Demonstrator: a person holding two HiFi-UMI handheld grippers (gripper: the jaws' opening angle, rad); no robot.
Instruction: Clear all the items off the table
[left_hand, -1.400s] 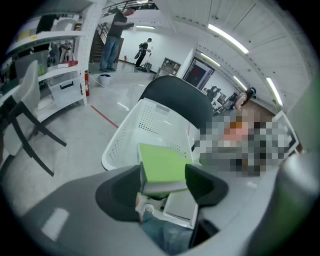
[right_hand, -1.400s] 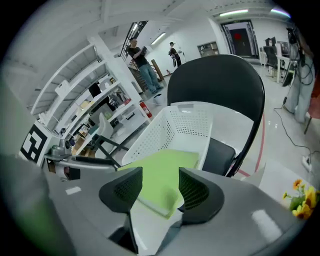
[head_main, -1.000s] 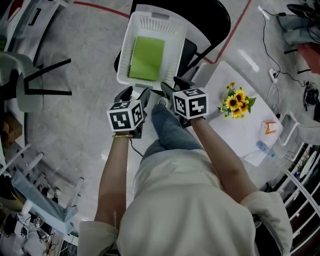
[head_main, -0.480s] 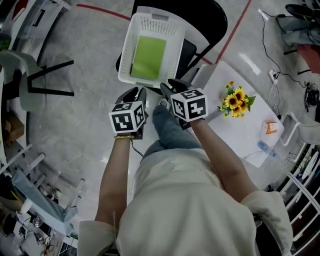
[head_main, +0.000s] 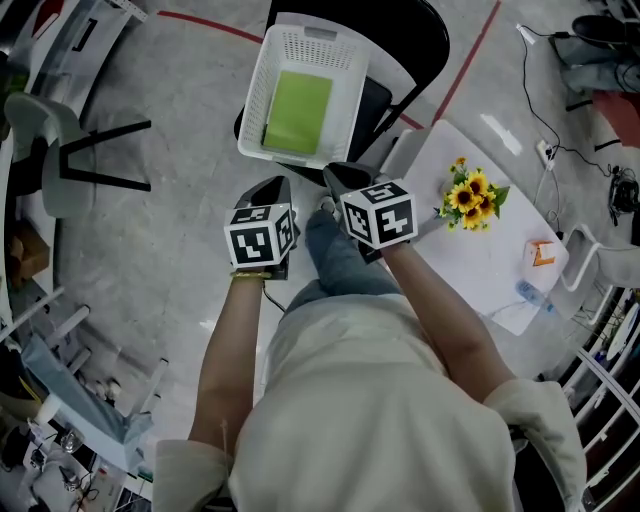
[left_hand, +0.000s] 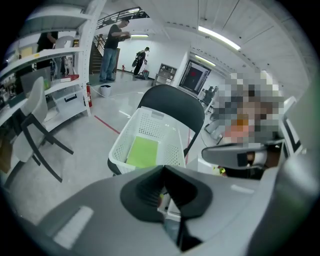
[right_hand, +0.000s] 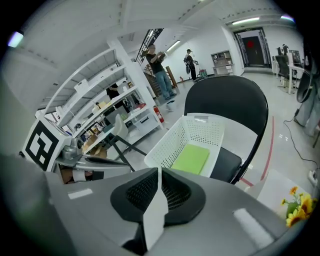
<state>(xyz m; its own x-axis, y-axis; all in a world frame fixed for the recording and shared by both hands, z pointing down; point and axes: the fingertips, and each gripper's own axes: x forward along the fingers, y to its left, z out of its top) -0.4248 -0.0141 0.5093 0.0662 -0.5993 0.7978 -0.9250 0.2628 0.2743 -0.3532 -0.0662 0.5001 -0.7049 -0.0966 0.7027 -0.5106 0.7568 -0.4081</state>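
A white perforated basket (head_main: 258, 90) stands on a black chair (head_main: 430, 40), with a flat green item (head_main: 297, 112) lying inside it. Both grippers hang just short of the basket's near rim, above the person's knee. My left gripper (head_main: 278, 185) has just been closing; its jaws now meet with nothing between them (left_hand: 164, 167). My right gripper (head_main: 340, 172) has also just been closing and holds nothing (right_hand: 159, 170). On the white table (head_main: 480, 270) at the right stand a bunch of sunflowers (head_main: 470, 198), an orange-and-white carton (head_main: 541, 254) and a water bottle (head_main: 530, 297).
A red line (head_main: 200, 22) runs across the grey floor behind the chair. A pale chair with black legs (head_main: 60, 150) stands at the left, white shelving (right_hand: 95, 115) beyond it. Cables (head_main: 560, 100) lie on the floor past the table. People stand far off in the hall (left_hand: 110, 45).
Both grippers' jaws stood apart a second ago and are now together. Both hands have lifted slightly and stayed near the basket's front rim. The green item lies unmoved in the basket.
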